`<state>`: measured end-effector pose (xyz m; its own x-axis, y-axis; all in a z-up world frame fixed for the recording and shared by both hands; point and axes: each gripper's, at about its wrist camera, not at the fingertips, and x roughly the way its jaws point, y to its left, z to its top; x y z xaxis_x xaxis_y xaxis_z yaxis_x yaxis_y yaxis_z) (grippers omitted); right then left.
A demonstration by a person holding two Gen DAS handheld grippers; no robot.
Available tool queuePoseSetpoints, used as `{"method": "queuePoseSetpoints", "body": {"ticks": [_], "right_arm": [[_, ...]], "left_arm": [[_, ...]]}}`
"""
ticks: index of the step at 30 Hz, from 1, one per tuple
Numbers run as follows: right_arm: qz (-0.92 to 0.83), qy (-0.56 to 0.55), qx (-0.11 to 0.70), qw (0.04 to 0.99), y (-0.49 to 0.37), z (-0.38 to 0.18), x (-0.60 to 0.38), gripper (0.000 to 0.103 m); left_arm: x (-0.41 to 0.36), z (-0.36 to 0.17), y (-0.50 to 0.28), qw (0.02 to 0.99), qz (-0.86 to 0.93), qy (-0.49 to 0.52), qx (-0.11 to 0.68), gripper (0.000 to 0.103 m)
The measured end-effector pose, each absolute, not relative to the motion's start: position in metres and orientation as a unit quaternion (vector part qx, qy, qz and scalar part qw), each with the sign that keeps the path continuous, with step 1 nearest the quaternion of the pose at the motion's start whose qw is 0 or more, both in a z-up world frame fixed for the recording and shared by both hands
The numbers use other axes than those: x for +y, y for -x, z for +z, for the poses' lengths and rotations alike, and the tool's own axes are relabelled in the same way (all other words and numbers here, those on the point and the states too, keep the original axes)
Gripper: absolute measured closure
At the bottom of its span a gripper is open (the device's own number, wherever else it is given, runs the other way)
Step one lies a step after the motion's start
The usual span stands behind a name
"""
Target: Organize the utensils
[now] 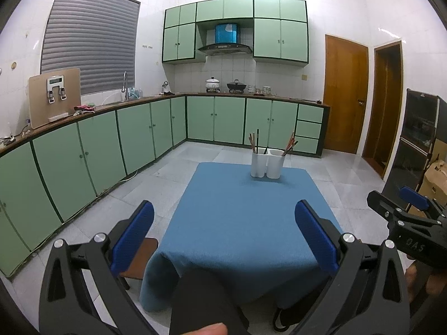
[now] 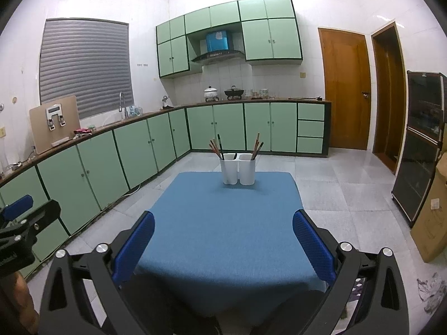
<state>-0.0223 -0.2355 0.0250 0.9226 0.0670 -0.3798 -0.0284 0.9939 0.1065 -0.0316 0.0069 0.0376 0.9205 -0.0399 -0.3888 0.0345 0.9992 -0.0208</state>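
A white two-cup utensil holder (image 1: 267,163) (image 2: 238,172) stands at the far edge of the table with the blue cloth (image 1: 245,223) (image 2: 223,229). Several chopsticks (image 1: 254,141) (image 2: 215,147) stand in its left cup and several more (image 1: 290,143) (image 2: 257,146) in its right cup. My left gripper (image 1: 224,234) is open and empty, held above the near table edge. My right gripper (image 2: 223,244) is open and empty, also near the front edge. Each gripper shows at the side of the other's view, the right gripper (image 1: 405,209) and the left gripper (image 2: 22,217).
Green kitchen cabinets (image 1: 83,156) run along the left and back walls. A brown stool (image 1: 139,259) stands at the table's left front. Wooden doors (image 2: 346,89), a dark glass cabinet (image 2: 419,145) and cardboard boxes (image 2: 430,217) are at the right.
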Motion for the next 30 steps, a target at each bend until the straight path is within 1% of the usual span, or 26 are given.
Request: {"method": "queuePoseSetpoints", "body": {"ticks": [16, 30], "right_arm": [[0.03, -0.053, 0.195, 0.979, 0.0214, 0.0293, -0.2388, 0.006], [0.027, -0.054, 0.188, 0.98, 0.0284, 0.031, -0.2405, 0.006]], "left_arm": [[0.0068, 0.0374, 0.0317, 0.979, -0.018, 0.01, 0.201, 0.005], [0.005, 0.0373, 0.0393, 0.982, -0.015, 0.004, 0.186, 0.005]]}}
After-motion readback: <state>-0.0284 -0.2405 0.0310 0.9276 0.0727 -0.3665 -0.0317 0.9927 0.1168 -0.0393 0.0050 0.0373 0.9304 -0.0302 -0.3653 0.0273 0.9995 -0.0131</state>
